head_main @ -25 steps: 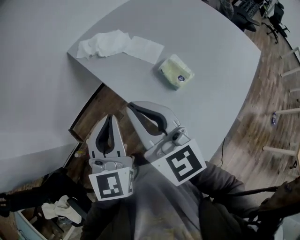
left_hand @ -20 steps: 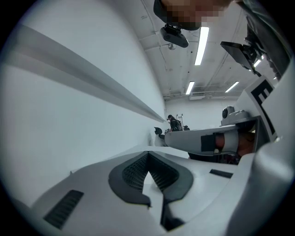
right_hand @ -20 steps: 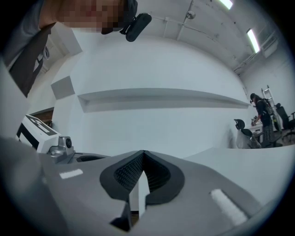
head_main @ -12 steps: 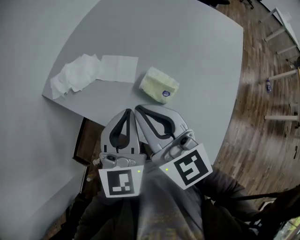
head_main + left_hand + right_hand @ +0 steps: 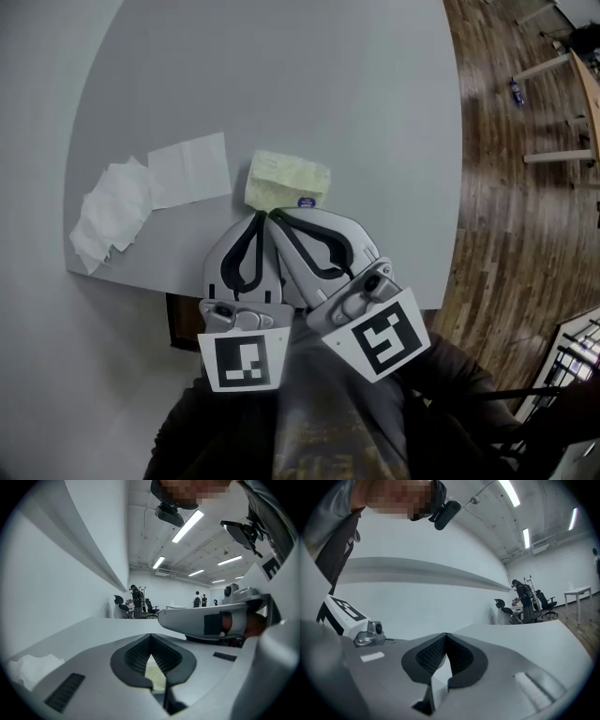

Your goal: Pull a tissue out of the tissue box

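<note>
The tissue box is a soft yellow-green pack (image 5: 286, 180) lying on the grey table (image 5: 328, 84). Both grippers are held close together just in front of it. My left gripper (image 5: 259, 217) is shut and empty, its tips at the pack's near edge. My right gripper (image 5: 275, 217) is shut too, with nothing between its fingers. In the left gripper view the closed jaws (image 5: 150, 639) frame a sliver of the pack (image 5: 155, 679), and the right gripper (image 5: 211, 623) lies alongside. The right gripper view shows its shut tips (image 5: 446, 639) over bare table.
A flat white tissue (image 5: 189, 169) and a crumpled pile of tissues (image 5: 108, 214) lie left of the pack, near the table's edge. Wooden floor (image 5: 511, 187) runs along the right. People and office chairs (image 5: 136, 604) stand far off in the room.
The view has swung, so the table sits more upright in frame. Both grippers have moved forward and together, from below the table edge to the pack's near side.
</note>
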A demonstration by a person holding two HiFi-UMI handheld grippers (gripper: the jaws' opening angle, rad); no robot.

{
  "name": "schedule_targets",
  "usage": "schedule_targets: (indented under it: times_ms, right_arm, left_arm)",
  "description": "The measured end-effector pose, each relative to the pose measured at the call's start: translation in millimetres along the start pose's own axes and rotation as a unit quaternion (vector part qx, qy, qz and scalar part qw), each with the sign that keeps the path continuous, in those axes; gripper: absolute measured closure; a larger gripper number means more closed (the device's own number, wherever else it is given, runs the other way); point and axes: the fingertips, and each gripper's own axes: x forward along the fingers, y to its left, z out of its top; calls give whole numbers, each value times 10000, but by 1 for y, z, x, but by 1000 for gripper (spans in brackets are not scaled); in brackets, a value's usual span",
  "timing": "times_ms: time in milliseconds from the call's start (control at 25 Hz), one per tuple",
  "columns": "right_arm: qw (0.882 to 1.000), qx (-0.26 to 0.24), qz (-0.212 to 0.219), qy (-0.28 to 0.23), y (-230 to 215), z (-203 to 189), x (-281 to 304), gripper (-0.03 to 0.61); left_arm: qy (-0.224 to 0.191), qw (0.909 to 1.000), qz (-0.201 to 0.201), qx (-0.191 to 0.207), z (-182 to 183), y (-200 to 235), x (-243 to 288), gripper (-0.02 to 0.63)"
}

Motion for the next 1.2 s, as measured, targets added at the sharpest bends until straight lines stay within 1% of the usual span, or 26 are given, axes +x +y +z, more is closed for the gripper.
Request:
schedule_targets:
  times_ms: [120, 280, 560, 720, 800, 840, 1000, 1200]
  right_arm:
    - [9998, 56, -209, 45, -19, -8, -4, 577]
    - [9994, 93, -331, 17, -30, -9, -12, 577]
    - [9995, 53, -294, 39, -33, -12, -22, 577]
    - [9992, 169, -314, 177, -35, -20, -28, 577]
    - [9991, 101, -342, 207, -40, -22, -29, 575]
    - [9991, 58, -362, 199, -43, -23, -30, 572]
    - [9991, 39, -398, 132, -52, -31, -35, 515]
    - [9981, -132, -446, 414, -65, -56, -29, 489]
  left_arm:
    - [124, 9997, -194, 37, -8, -7, 14, 615]
    - [182, 9995, -254, -11, -13, -16, 22, 615]
    - [161, 9995, -275, -4, -13, -30, 27, 615]
    - [199, 9994, -280, 35, -14, -35, 27, 615]
    - [203, 9993, -315, 44, -16, -37, 30, 615]
    - [219, 9992, -327, 28, -18, -38, 32, 614]
    - [296, 9991, -271, -94, -34, -34, 38, 615]
    - [450, 9984, -254, -208, -52, -29, 44, 615]
